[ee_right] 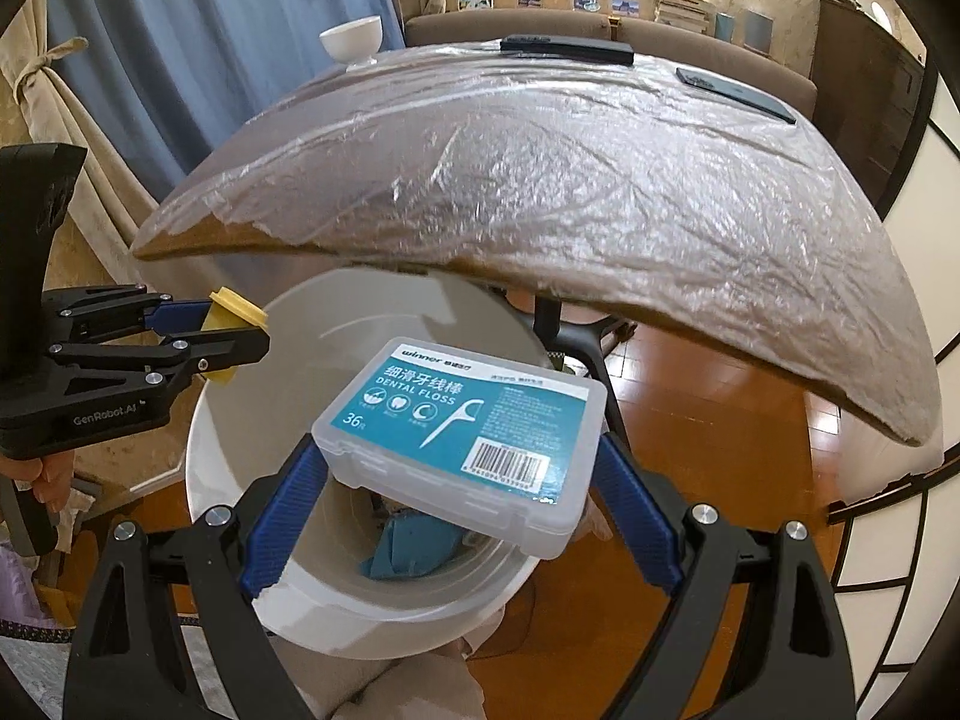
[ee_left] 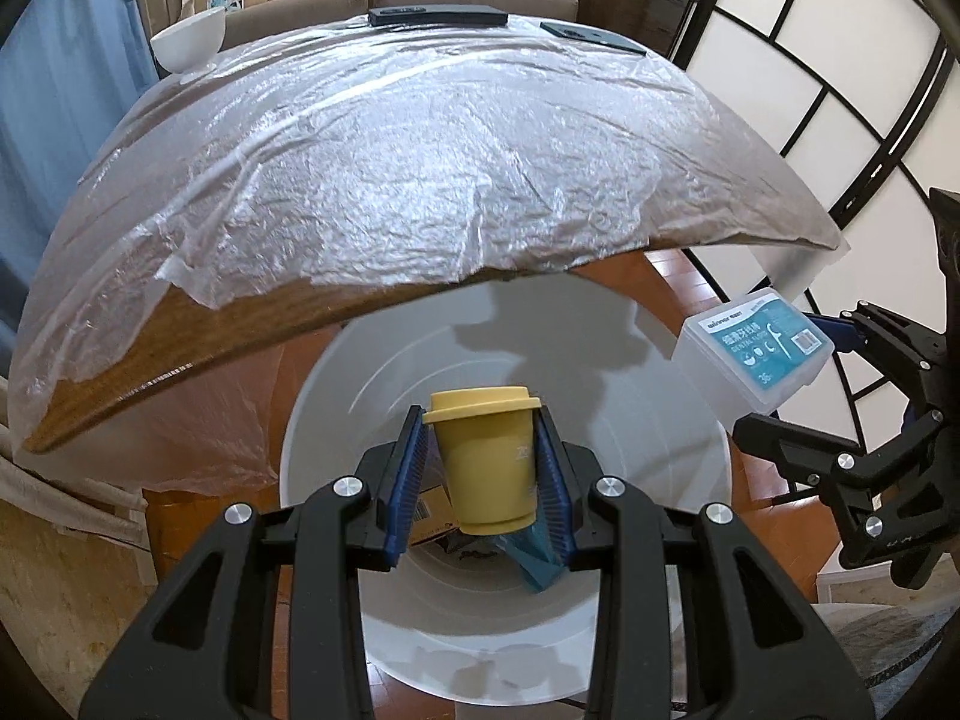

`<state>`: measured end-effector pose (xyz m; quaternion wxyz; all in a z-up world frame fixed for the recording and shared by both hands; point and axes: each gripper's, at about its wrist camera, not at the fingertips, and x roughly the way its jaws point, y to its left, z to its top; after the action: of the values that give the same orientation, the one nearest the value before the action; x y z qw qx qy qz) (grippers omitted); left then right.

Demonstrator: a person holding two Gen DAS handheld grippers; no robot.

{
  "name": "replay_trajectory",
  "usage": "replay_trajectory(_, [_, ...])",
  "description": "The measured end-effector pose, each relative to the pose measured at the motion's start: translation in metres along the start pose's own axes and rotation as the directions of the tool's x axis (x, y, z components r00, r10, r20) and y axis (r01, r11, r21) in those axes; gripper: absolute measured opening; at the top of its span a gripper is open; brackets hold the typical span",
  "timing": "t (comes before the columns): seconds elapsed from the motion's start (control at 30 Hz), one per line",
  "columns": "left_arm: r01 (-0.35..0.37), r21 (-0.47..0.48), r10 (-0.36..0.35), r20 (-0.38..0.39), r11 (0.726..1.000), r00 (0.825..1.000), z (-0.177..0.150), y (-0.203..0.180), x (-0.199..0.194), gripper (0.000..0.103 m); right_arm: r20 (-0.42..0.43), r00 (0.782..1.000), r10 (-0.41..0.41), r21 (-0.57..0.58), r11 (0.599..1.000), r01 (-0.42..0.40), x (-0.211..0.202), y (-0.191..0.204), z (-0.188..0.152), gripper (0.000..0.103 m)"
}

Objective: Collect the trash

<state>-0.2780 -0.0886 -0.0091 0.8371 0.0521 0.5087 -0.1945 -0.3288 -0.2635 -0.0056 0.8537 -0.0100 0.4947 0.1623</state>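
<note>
My left gripper (ee_left: 483,462) is shut on a small yellow lidded cup (ee_left: 486,462) and holds it upright above the open white trash bin (ee_left: 336,420). My right gripper (ee_right: 462,468) is shut on a clear dental floss box (ee_right: 462,438) with a teal label, held over the same bin (ee_right: 240,420). The box also shows at the right of the left wrist view (ee_left: 756,354), and the cup at the left of the right wrist view (ee_right: 231,324). Blue-green trash (ee_right: 408,546) lies at the bin's bottom.
A wooden table (ee_left: 240,324) covered with clear plastic film (ee_left: 420,180) stands just beyond the bin. On its far side are a white bowl (ee_left: 189,39), a black flat box (ee_left: 438,16) and a dark phone-like slab (ee_left: 591,36). A panelled screen (ee_left: 810,90) is on the right.
</note>
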Motion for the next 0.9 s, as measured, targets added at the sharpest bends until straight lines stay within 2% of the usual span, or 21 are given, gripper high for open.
replay_trajectory(0.23, [-0.01, -0.005, 0.01, -0.034, 1.0, 0.999, -0.009, -0.003, 0.014, 0.037, -0.038, 0.999, 0.012, 0.005, 1.0, -0.012, 0.013, -0.003, -0.003, 0.081])
replay_trajectory(0.47, [-0.018, -0.013, 0.017, -0.078, 1.0, 0.997, -0.013, -0.002, 0.032, 0.038, -0.067, 0.998, 0.006, 0.015, 1.0, -0.005, 0.03, -0.006, -0.005, 0.081])
replay_trajectory(0.5, [-0.021, -0.011, 0.02, -0.086, 1.0, 0.996, -0.014, -0.003, 0.034, 0.04, -0.069, 0.998, 0.003, 0.015, 1.0, -0.002, 0.031, -0.006, -0.006, 0.081])
replay_trajectory(0.57, [-0.042, -0.01, 0.041, -0.086, 0.999, 0.995, -0.014, -0.004, 0.037, 0.076, -0.071, 0.997, -0.002, 0.013, 1.0, 0.003, 0.033, -0.005, -0.006, 0.081])
replay_trajectory(0.6, [-0.053, -0.011, 0.052, -0.078, 0.999, 0.996, -0.014, -0.004, 0.037, 0.08, -0.073, 0.997, -0.004, 0.014, 1.0, 0.005, 0.035, -0.005, -0.006, 0.081])
replay_trajectory(0.9, [-0.05, -0.018, 0.048, -0.092, 0.999, 0.995, -0.012, 0.001, 0.042, 0.081, -0.072, 0.997, -0.015, 0.019, 1.0, 0.017, 0.035, -0.008, -0.011, 0.081])
